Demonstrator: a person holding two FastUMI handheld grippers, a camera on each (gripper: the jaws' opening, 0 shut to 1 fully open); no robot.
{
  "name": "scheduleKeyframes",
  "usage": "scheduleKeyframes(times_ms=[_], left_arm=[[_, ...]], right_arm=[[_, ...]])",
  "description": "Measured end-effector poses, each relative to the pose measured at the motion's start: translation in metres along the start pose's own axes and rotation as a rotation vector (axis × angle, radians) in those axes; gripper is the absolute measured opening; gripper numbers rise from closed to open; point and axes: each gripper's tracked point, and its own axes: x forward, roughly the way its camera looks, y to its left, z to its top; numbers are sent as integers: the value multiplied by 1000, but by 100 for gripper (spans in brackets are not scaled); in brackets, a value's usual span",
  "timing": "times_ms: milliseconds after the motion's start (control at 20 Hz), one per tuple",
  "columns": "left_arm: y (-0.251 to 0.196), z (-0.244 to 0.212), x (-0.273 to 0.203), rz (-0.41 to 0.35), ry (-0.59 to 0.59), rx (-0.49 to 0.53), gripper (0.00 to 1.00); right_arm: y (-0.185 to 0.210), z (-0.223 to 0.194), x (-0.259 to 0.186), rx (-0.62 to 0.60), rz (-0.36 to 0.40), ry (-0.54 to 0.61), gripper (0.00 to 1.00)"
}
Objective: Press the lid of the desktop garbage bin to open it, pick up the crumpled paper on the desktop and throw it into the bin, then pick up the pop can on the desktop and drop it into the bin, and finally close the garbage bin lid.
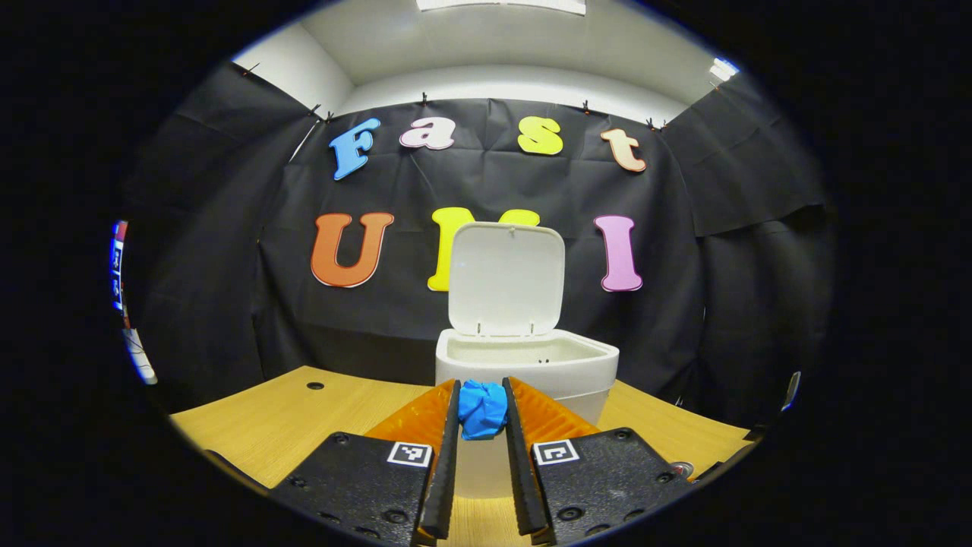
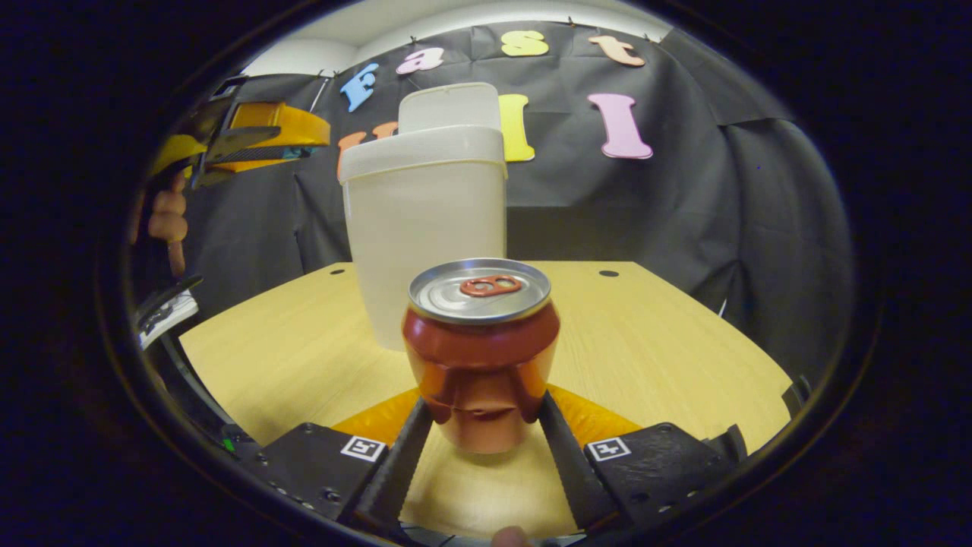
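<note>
We hold the crumpled paper (image 1: 483,409) pinched in the left tongs (image 1: 481,406) short of the open bin (image 1: 525,357), so releasing now risks dropping it on the counter (image 1: 304,418); the right tongs (image 2: 483,414) flank the pop can (image 2: 481,342), grip uncertain.

The wooden desktop (image 2: 668,342) carries the white bin (image 2: 425,235) and pop can (image 2: 482,349).
</note>
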Motion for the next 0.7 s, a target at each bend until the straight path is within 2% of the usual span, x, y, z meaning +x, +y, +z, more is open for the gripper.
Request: scheduleKeyframes(times_ms=[350, 400, 450, 700], left_arm=[[-19, 27, 36, -29, -43, 41, 34], [-20, 28, 42, -33, -43, 40, 38], [-20, 30, 50, -30, -44, 41, 34], [-15, 34, 85, -20, -44, 34, 35]], right_arm=[[-28, 16, -3, 0, -38, -33, 80], [-33, 18, -4, 3, -43, -36, 81], [-36, 21, -4, 7, -47, -41, 81], [-48, 26, -6, 18, -73, -52, 81]])
